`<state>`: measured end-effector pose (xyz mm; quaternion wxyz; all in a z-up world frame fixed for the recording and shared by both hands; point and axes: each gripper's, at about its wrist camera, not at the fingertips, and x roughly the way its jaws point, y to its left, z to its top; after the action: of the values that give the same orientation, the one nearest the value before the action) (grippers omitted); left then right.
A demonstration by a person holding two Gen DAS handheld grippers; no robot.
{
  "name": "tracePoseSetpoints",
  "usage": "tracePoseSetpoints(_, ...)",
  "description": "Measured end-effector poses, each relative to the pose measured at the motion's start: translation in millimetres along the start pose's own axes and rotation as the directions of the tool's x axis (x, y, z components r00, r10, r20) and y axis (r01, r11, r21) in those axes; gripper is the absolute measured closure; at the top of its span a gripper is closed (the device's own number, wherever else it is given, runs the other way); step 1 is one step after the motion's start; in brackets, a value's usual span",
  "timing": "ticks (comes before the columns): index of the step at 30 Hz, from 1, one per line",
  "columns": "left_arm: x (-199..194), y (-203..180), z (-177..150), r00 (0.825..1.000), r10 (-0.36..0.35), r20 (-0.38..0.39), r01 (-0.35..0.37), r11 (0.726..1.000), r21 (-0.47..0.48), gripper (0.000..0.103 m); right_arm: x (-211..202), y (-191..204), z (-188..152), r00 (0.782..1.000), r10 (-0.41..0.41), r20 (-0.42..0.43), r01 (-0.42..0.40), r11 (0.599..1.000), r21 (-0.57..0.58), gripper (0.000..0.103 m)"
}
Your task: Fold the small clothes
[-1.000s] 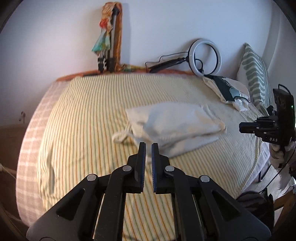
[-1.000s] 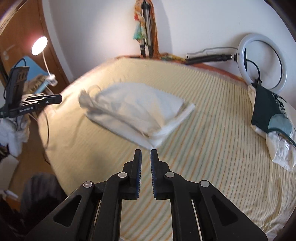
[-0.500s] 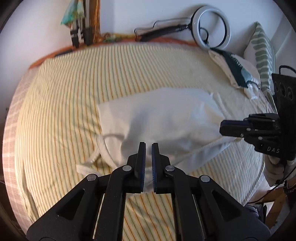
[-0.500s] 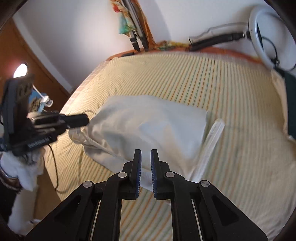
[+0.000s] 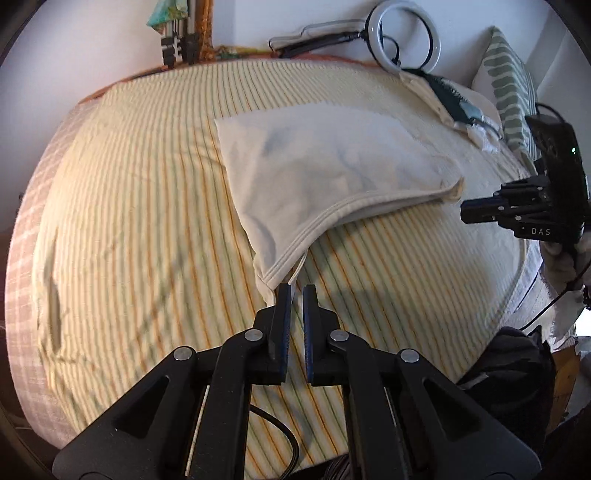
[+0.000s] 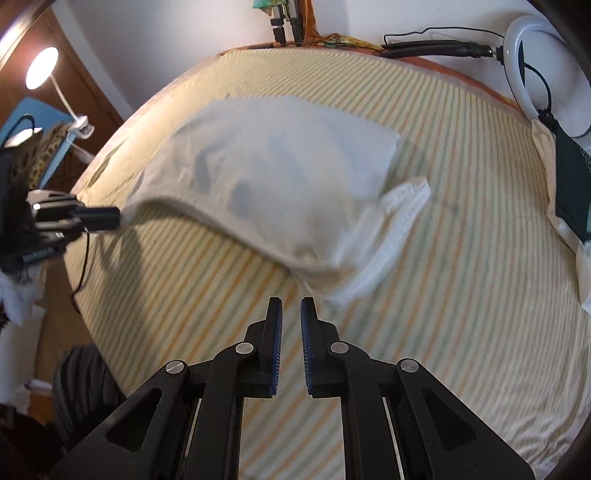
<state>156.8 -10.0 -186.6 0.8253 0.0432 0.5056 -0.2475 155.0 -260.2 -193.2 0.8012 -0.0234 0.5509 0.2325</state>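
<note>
The cream garment is spread on the striped bedsheet, near the ring light end. The left gripper is nearly closed at the garment's near hem corner; whether cloth is pinched cannot be told. The right gripper is likewise narrowly parted, apparently empty (cloth just beyond). A fold is judged underway; firm corner grips are called for next.

The cream garment is motion-blurred in the right wrist view; its near hem is indistinct. Contact between the left gripper and that hem cannot be resolved. The ring light is cut by the frame edge.
</note>
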Motion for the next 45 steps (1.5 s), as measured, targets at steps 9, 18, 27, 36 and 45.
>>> tracePoseSetpoints(9,-23,11,38,0.988,-0.03,0.152,0.043,0.996,-0.081,0.096,-41,-35,17,0.965,0.104,0.239,-0.142,0.979,0.147,0.067)
tracePoseSetpoints(18,22,9,50,0.995,0.001,0.097,0.008,0.996,-0.094,0.096,16,-40,30,0.999,0.035,0.014,-0.037,0.979,0.199,0.08)
tracePoseSetpoints(27,14,25,45,0.994,0.0,0.113,0.013,0.993,-0.121,0.096,-1,-8,6,1.0,0.006,-0.008,-0.006,1.0,0.024,0.08)
tracePoseSetpoints(36,37,5,98,0.985,-0.015,0.173,0.031,0.996,-0.086,0.083,-12,-19,61,0.964,0.06,0.26,-0.096,0.987,0.128,0.08)
tracePoseSetpoints(45,64,5,86,0.995,0.021,0.099,-0.017,0.999,-0.045,0.079,13,-20,34,0.995,-0.062,0.075,0.053,0.991,0.12,0.08)
